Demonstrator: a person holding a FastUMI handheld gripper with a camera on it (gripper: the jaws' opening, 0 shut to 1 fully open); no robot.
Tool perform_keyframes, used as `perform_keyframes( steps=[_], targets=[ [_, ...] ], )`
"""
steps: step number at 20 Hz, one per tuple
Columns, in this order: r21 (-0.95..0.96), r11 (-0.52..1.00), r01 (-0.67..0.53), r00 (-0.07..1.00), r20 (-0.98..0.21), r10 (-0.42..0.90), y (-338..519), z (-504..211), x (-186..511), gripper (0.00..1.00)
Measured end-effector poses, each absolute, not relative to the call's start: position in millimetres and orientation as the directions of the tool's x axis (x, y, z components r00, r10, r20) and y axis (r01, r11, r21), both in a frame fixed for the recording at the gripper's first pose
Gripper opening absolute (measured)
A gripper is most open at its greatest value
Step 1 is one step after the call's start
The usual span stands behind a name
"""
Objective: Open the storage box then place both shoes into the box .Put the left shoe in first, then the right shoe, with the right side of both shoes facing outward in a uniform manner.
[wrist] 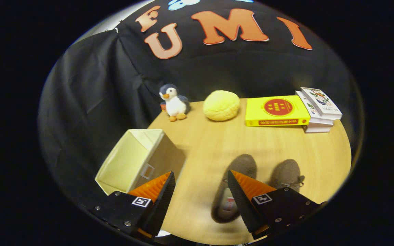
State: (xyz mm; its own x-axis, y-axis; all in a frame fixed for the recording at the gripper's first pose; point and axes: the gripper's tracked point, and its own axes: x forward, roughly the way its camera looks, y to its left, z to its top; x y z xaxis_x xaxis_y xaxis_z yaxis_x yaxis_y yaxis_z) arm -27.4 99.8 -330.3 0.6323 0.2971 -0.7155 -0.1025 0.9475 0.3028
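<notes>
Near the worktop's (217,143) front edge: tool (201,189) spread over soft, light brown suede shoes (238,184); best pinched at the collar.

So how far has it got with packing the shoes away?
The cream storage box already stands open, with nothing visible inside. In hand: the gripper hovers open above the table, holding nothing; one brown shoe lies partly between its fingers, the other shoe just beside it. Left to do: both shoes must go into the box, left one first.
</notes>
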Motion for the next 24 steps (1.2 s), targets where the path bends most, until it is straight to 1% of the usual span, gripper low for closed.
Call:
perform_keyframes(
  steps=[5, 9, 11, 12, 13, 14, 15, 16, 17, 18, 20, 22, 24],
  targets=[
    [0.236, 0.971, -0.043, 0.578, -0.787, 0.217, 60, -385, -46, 0.90],
    [0.188, 0.982, -0.020, 0.551, -0.817, 0.168, 46, -423, -41, 0.83],
    [0.153, 0.988, -0.008, 0.522, -0.842, 0.135, 41, -442, -36, 0.76],
    [0.144, 0.990, 0.010, 0.517, -0.848, 0.118, 38, -449, -32, 0.65],
    [0.146, 0.989, 0.025, 0.519, -0.847, 0.112, 38, -454, -25, 0.58],
    [0.158, 0.987, 0.028, 0.521, -0.845, 0.121, 42, -457, -21, 0.46],
    [0.153, 0.988, 0.028, 0.524, -0.844, 0.115, 43, -460, -16, 0.42],
    [0.138, 0.990, 0.027, 0.524, -0.846, 0.104, 43, -461, -16, 0.34],
    [0.127, 0.992, 0.029, 0.519, -0.850, 0.094, 43, -464, -15, 0.30],
    [0.118, 0.992, 0.042, 0.507, -0.858, 0.080, 42, -467, -17, 0.22],
    [0.137, 0.986, 0.094, 0.503, -0.861, 0.072, 42, -464, -16, 0.12],
    [0.168, 0.977, 0.131, 0.511, -0.856, 0.079, 46, -455, -13, 0.07],
    [0.175, 0.973, 0.149, 0.517, -0.852, 0.074, 46, -440, -13, 0.05]
  ],
)
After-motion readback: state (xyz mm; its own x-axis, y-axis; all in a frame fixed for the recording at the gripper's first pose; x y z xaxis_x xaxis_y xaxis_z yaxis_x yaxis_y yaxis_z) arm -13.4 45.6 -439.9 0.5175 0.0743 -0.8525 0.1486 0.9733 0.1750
